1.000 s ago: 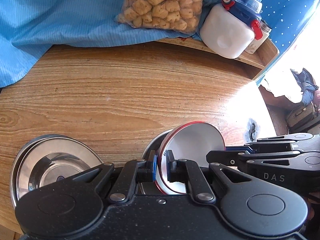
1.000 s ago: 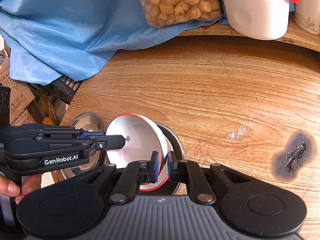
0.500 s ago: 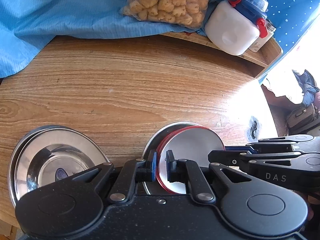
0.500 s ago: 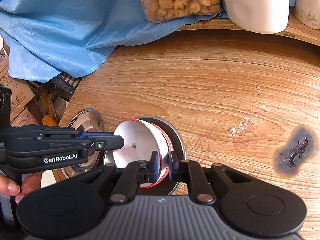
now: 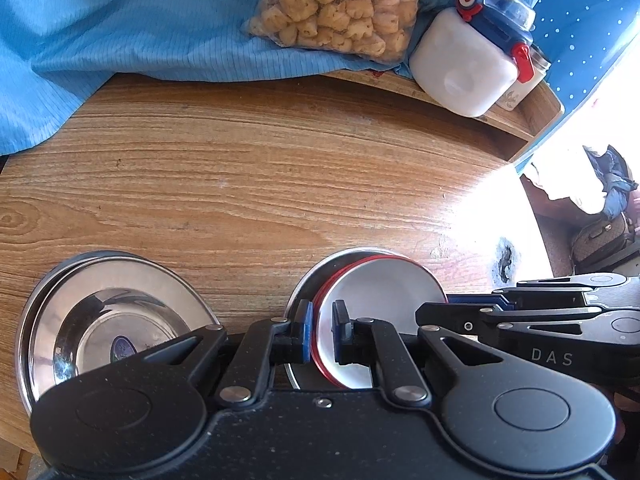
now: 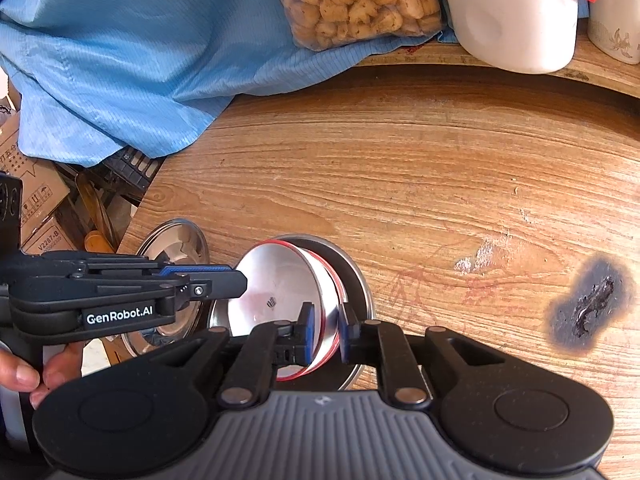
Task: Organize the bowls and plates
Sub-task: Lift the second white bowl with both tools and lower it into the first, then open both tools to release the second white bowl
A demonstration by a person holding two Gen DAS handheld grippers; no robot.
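Gripping the red-rimmed bowl (image 5: 380, 300) on its left rim, the left gripper (image 5: 322, 334) has both pads clenched against the thin wall. Right gripper (image 6: 326, 330) straddles the opposite rim of the same bowl; its jaws are opening, the rim still sits between them, and a sliver of gap shows beside the right pad, so the pads no longer press.

Bowl position: inside a larger steel bowl (image 6: 358, 280), sitting a little tilted within it, at the near edge of the wooden table (image 5: 260, 184). In the right wrist view the bowl's inner face is turned toward the left.

1 stack of steel plates (image 5: 108, 312) lies at the near left of the table, just beside the nested bowls but not touching them.

Far side: blue cloth (image 5: 132, 40) draped over the table's far left, a clear bag of snacks (image 5: 340, 8) resting on it, and a white jug with blue and red lid (image 5: 468, 68) at far right. A burn mark (image 6: 588, 308) is on the wood to the right of the bowls.

A hand (image 6: 24, 376) holds the left gripper's handle at the near left.
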